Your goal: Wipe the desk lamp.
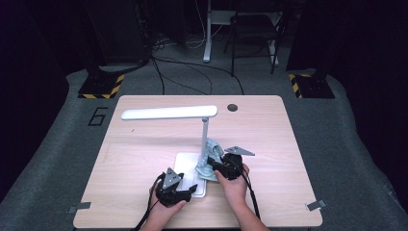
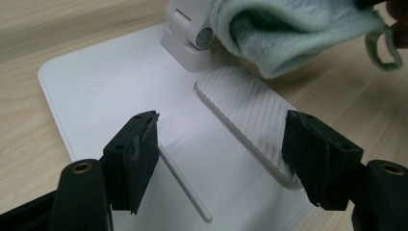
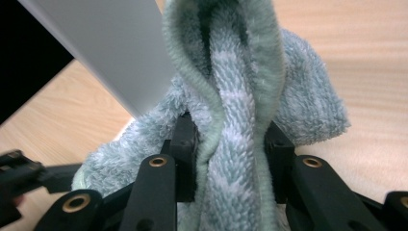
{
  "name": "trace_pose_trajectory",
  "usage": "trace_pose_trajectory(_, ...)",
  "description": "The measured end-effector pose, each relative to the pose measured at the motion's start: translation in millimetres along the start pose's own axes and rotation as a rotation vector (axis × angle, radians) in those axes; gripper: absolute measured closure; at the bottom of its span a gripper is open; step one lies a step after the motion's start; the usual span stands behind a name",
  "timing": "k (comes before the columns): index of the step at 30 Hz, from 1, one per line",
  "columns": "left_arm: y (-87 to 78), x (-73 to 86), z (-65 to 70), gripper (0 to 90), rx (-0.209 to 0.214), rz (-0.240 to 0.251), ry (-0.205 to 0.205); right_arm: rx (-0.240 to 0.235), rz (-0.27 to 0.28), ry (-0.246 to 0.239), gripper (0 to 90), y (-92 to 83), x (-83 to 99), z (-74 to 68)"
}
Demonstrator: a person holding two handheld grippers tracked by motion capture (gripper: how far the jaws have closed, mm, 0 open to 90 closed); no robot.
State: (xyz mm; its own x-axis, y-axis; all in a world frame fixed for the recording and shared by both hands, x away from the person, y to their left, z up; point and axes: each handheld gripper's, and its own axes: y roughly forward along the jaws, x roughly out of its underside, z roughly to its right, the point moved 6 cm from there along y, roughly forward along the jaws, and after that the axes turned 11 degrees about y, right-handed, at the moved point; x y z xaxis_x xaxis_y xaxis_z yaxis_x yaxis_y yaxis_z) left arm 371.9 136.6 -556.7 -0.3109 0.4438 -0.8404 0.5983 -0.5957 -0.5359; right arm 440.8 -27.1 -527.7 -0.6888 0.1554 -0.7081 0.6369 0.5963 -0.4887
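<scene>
- Right gripper, near the middle of the table: jaws clenched on a pale green cloth, thick folds of it squeezed between the two black pads.
- Cloth bunched against the lower part of the lamp's thin pole, just right of the white lamp base and partly lying over its right edge.
- In the right gripper view, a flat grey-white bar, probably the pole, slanting at upper left and touching the cloth.
- Left gripper at the near edge of the lamp base: jaws released, spread wide, nothing between the pads.
- In the left gripper view, left gripper low over the base, one pad over the smooth white plate, the other over the ribbed oval patch at its right side.
- Whether these pads press on the base or only hover cannot be told; view too close.
- Small hinge block at the far end of the base, with the cloth draped just to its right; a small loop hanging from the cloth's edge.
- Long white lamp head level above the table, reaching out to the left from the top of the pole.
- Wooden table with a dark round hole at the far side, right of the lamp head.
- Both hands at the near edge of the table, the right hand behind its gripper, the left hand behind the other.
</scene>
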Motion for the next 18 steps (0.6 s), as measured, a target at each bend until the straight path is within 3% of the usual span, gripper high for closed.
trace_pose_trajectory(5, 0.0, 0.0, 0.0, 28.9, -0.001, 0.001, 0.000, 0.024, -0.061, -0.019, 65.6, 10.1, 9.3, 7.9)
trace_pose_trajectory(9, 0.1, 0.0, -0.1, 29.0, -0.002, 0.001, 0.000, 0.007, -0.080, 0.015, 65.4, 13.0, 11.6, 11.0)
trace_pose_trajectory(16, 0.2, -0.2, 0.4, 29.3, 0.000, 0.003, 0.003, -0.034, -0.067, 0.042, 65.8, 6.9, 5.9, 7.4)
trace_pose_trajectory(18, 0.2, -0.2, 0.6, 29.4, 0.005, 0.004, 0.001, -0.050, -0.048, 0.030, 66.0, 1.3, 0.8, 4.3)
